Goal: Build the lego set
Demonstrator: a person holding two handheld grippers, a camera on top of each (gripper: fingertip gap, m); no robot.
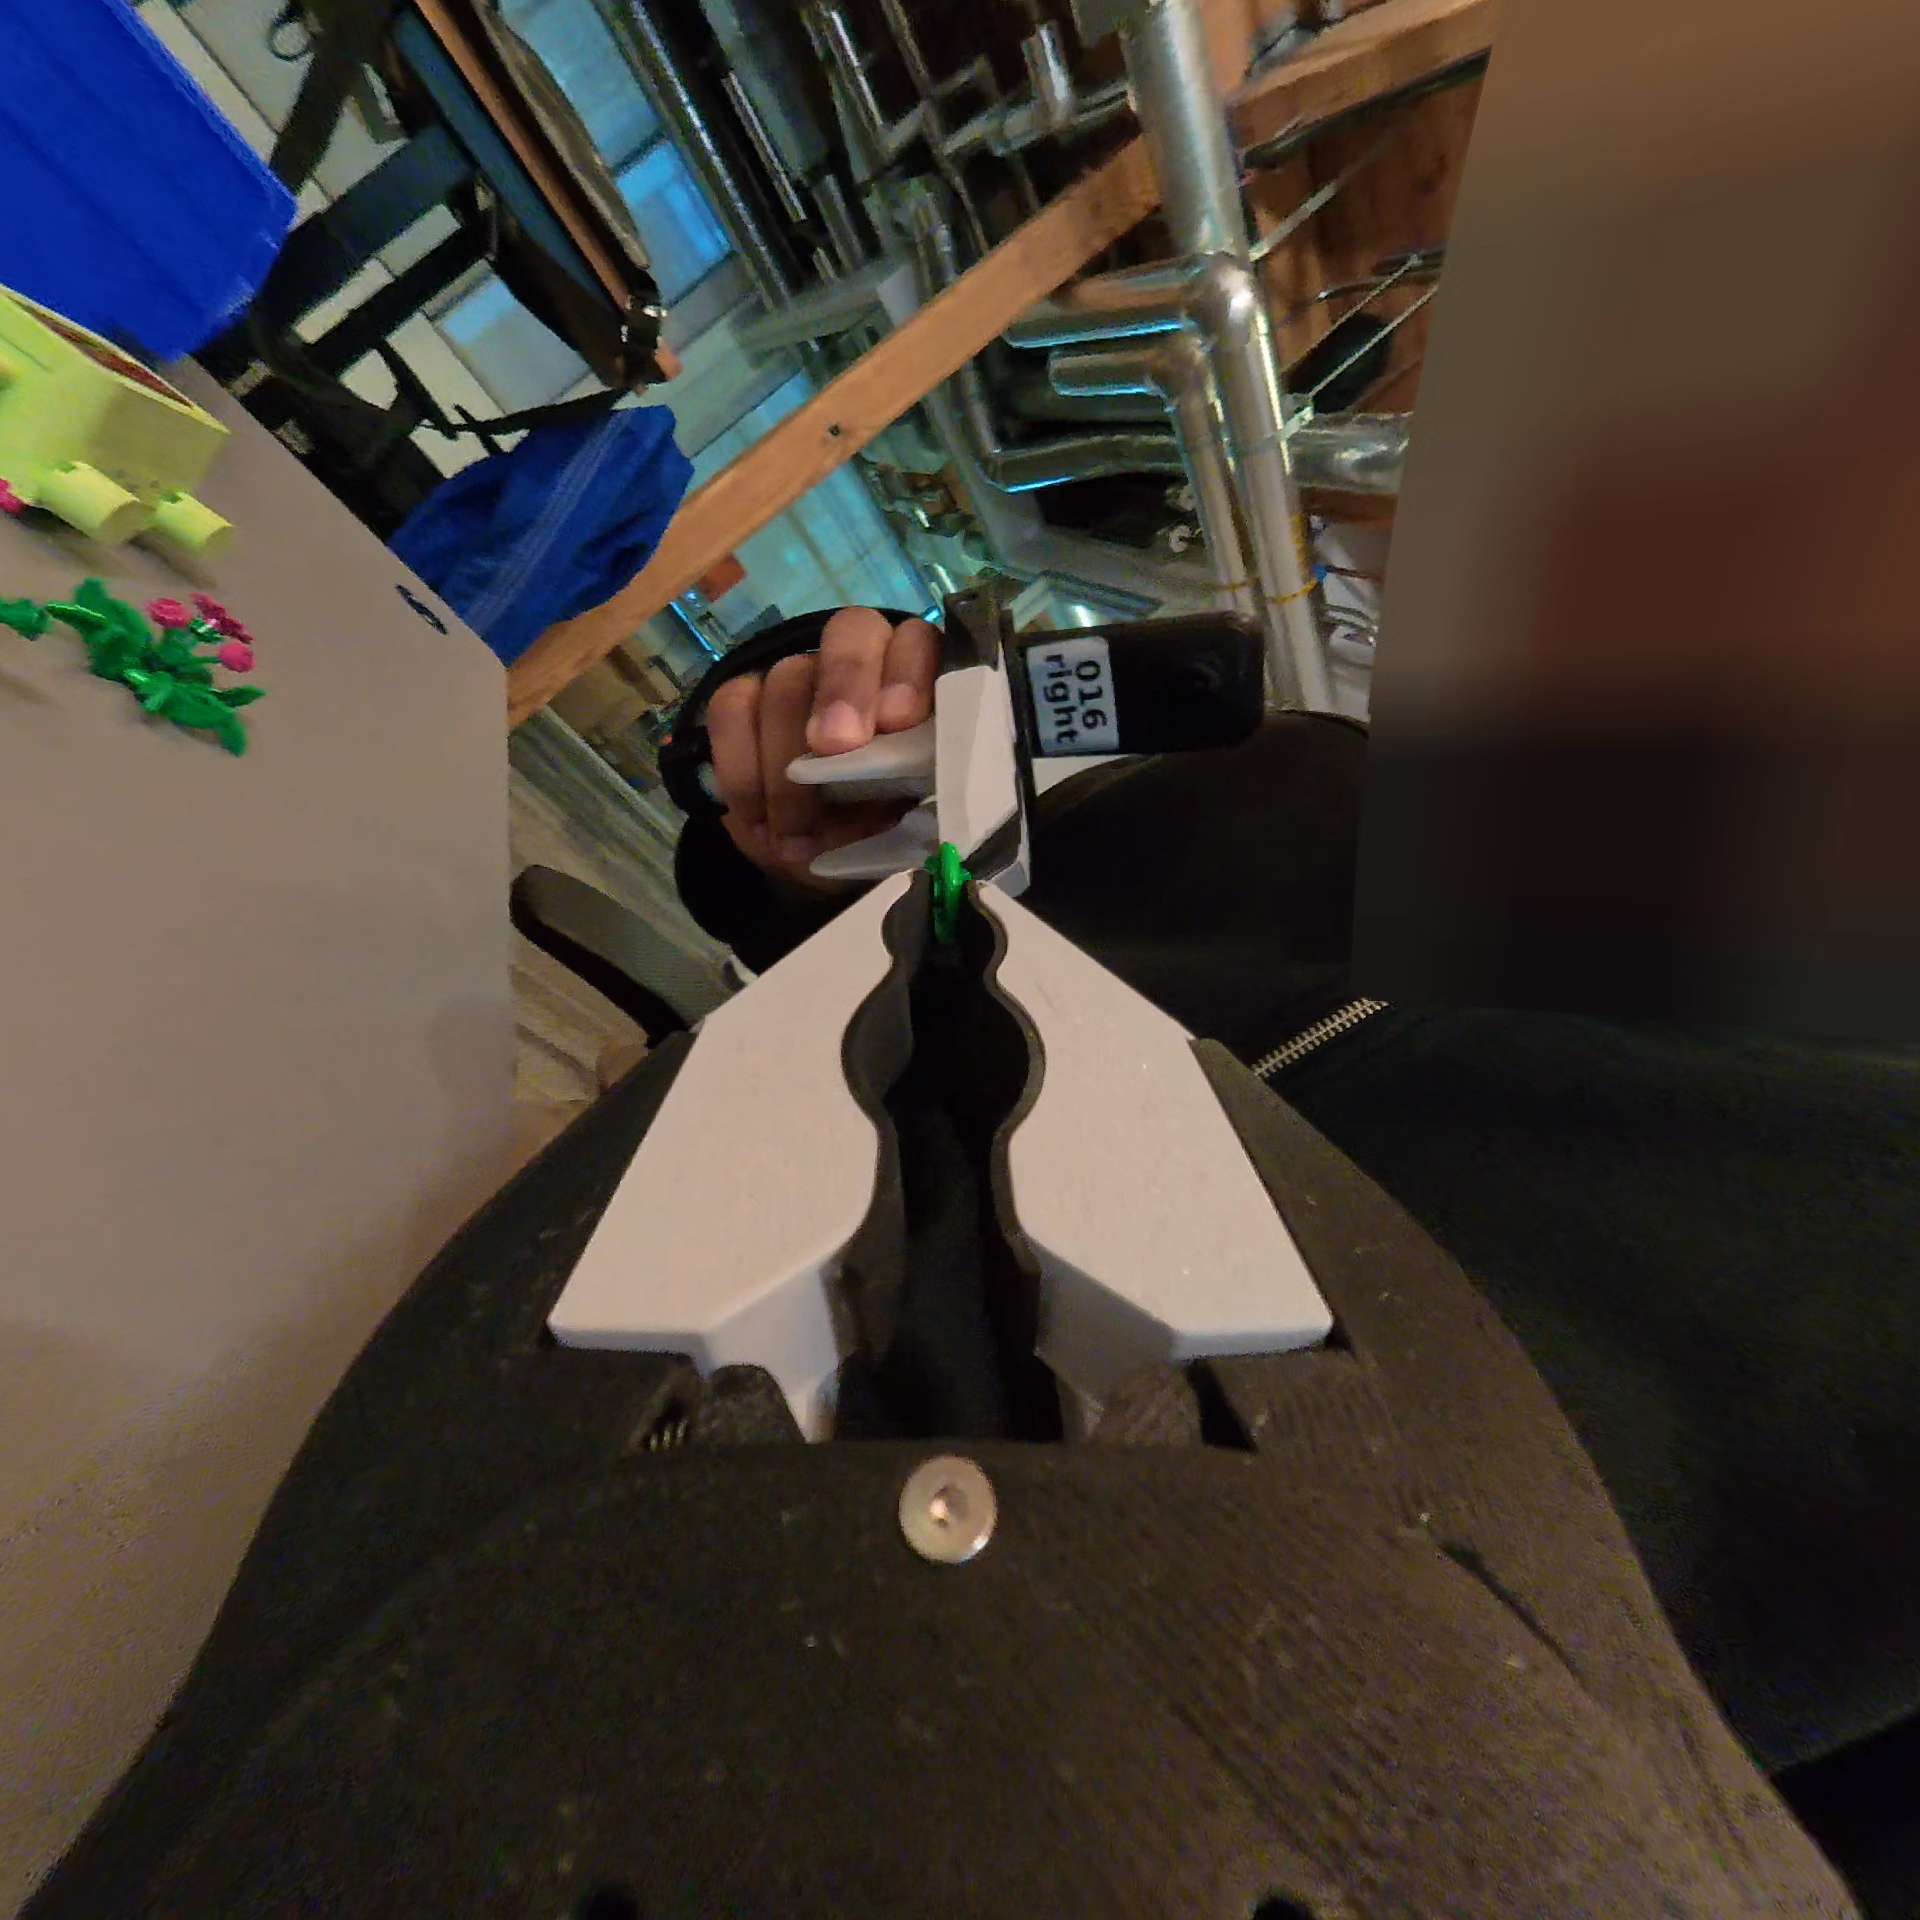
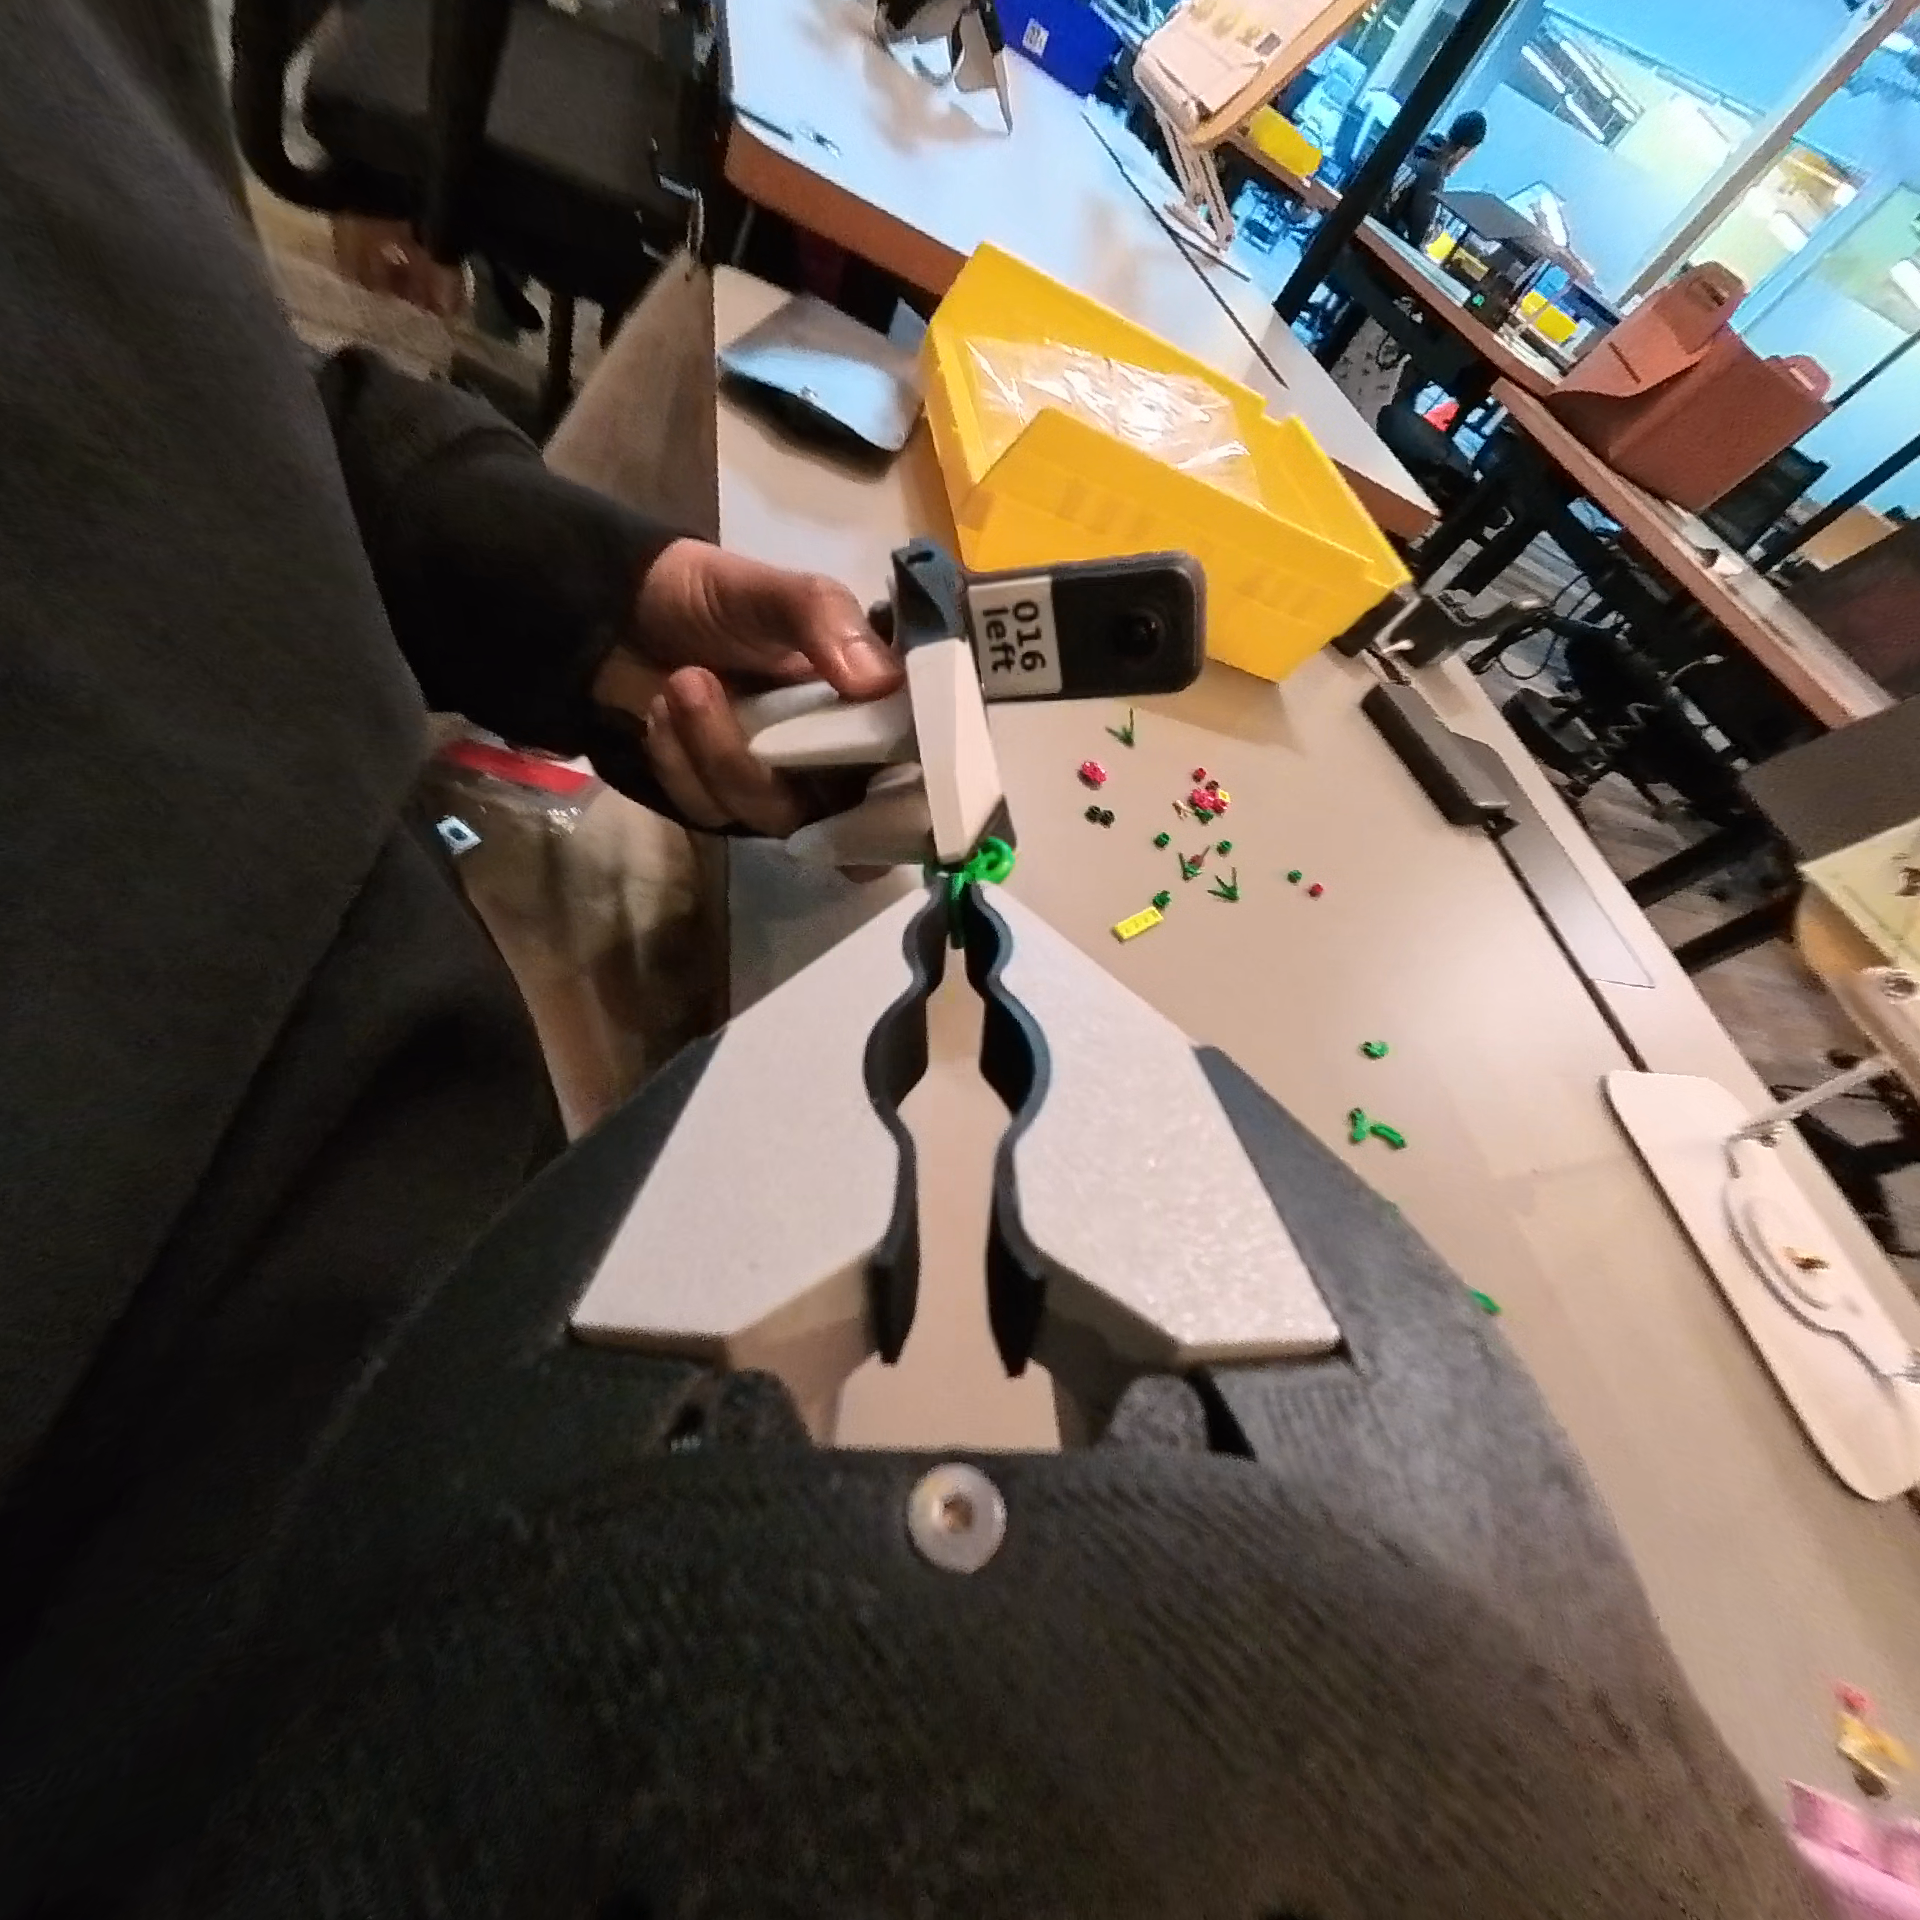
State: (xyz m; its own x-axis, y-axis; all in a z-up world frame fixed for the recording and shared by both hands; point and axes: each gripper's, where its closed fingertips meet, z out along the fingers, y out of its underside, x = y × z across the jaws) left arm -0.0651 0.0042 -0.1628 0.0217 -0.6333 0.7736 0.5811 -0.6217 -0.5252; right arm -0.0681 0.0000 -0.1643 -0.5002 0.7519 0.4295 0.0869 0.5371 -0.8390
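My left gripper [image 1: 943,896] is shut on a small green lego stem piece [image 1: 945,888], held in the air off the table's edge. My right gripper [image 2: 954,914] is shut on the same green stem piece [image 2: 966,878], which ends in a small ring. The two grippers meet tip to tip at the piece; each shows in the other's view, the right one [image 1: 966,769] and the left one [image 2: 951,748]. A built green sprig with pink flowers [image 1: 156,655] lies on the table. Loose green, pink and yellow lego bits [image 2: 1195,831] lie scattered on the table.
A yellow bin [image 2: 1164,488] holding a clear plastic bag stands at the table's far end. A light green box [image 1: 94,426] and a blue bin [image 1: 114,177] sit by the flowers. A white flat stand [image 2: 1787,1278] lies at right. A person in a dark jacket is close behind. Less than 4 cm separates the two grippers' tips.
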